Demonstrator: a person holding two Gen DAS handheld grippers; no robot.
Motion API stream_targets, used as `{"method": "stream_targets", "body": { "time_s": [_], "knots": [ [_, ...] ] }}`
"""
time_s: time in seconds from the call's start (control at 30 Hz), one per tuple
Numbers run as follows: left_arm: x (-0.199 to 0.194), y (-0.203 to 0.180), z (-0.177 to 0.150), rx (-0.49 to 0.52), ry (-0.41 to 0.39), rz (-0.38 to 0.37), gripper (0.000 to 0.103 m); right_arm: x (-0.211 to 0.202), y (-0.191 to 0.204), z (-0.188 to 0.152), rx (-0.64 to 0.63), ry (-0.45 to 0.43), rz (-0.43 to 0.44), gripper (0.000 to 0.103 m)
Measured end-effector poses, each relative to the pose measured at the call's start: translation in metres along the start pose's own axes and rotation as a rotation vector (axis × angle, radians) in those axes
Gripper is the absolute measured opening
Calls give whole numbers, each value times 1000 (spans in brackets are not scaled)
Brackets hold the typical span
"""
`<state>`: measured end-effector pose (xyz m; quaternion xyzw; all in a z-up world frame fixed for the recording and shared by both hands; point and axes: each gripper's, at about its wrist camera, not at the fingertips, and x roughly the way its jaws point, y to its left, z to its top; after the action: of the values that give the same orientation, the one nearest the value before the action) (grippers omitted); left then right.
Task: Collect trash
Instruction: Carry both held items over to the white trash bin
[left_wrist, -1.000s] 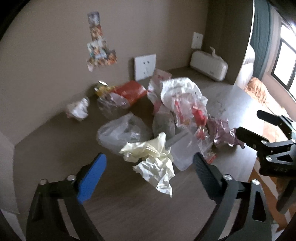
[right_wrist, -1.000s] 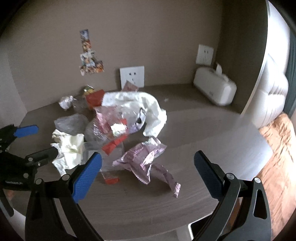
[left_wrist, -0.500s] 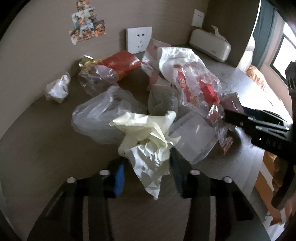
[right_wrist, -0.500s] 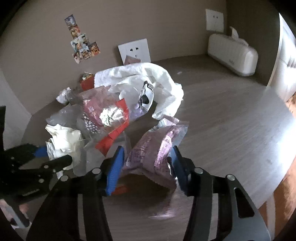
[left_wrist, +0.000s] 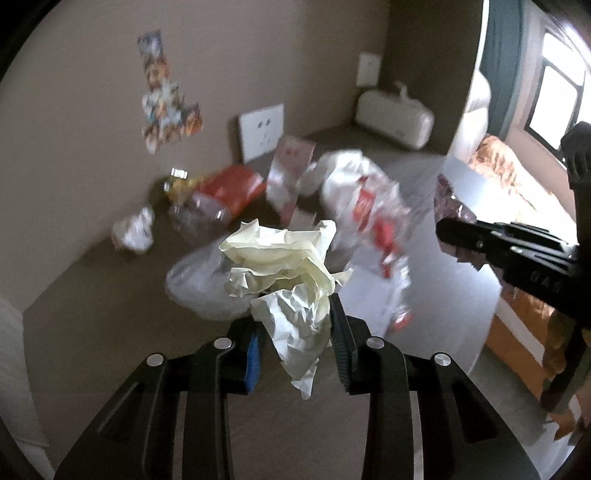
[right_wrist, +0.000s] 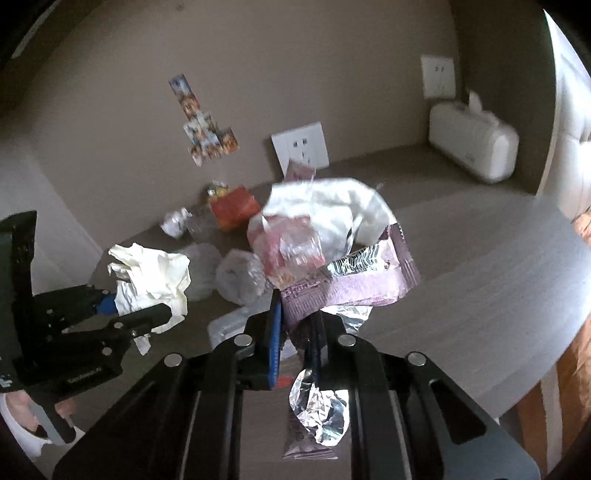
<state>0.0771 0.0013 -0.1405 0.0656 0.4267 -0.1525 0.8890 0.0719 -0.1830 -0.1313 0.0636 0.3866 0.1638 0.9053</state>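
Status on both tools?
Left tool just closed on crumpled pale-yellow paper. Right tool just closed on purple foil wrapper. Trash pile remains. Nothing blocking.

A pale yellow and white crumpled paper (left_wrist: 284, 266) sits between a blue pad (left_wrist: 253, 354) and a black ribbed pad (left_wrist: 340, 343) of the black left gripper (left_wrist: 295, 347). A purple wrapper (right_wrist: 351, 280) with a silver foil lining and a black-and-white printed patch sits in the black right gripper (right_wrist: 295, 332), which has one blue pad (right_wrist: 275, 332). On the dark brown wood-grain table (right_wrist: 480, 280) lie a white bag (right_wrist: 332, 206), a red-orange packet (right_wrist: 234, 206), a clear bag (right_wrist: 288, 247) with red and pink print, grey translucent bags (right_wrist: 240, 277) and a white paper ball (right_wrist: 175, 223). The wall (right_wrist: 332, 74) is beige, with multicoloured stickers (right_wrist: 201, 125), a white socket (right_wrist: 300, 144) and a cream tissue box (right_wrist: 472, 147) below.
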Motion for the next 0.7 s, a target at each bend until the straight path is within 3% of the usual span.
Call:
{"method": "stream_targets", "body": {
  "time_s": [0.13, 0.37, 0.7],
  "knots": [
    [-15, -26, 13, 66, -49, -22, 32, -32, -5, -2, 9, -43, -33, 14],
    [-15, -98, 25, 185, -78, -152, 32, -88, -32, -23, 69, -97, -134, 14],
    [21, -228, 24, 374, -46, -342, 32, -147, -107, -91, 273, -122, -327, 14]
  ]
}}
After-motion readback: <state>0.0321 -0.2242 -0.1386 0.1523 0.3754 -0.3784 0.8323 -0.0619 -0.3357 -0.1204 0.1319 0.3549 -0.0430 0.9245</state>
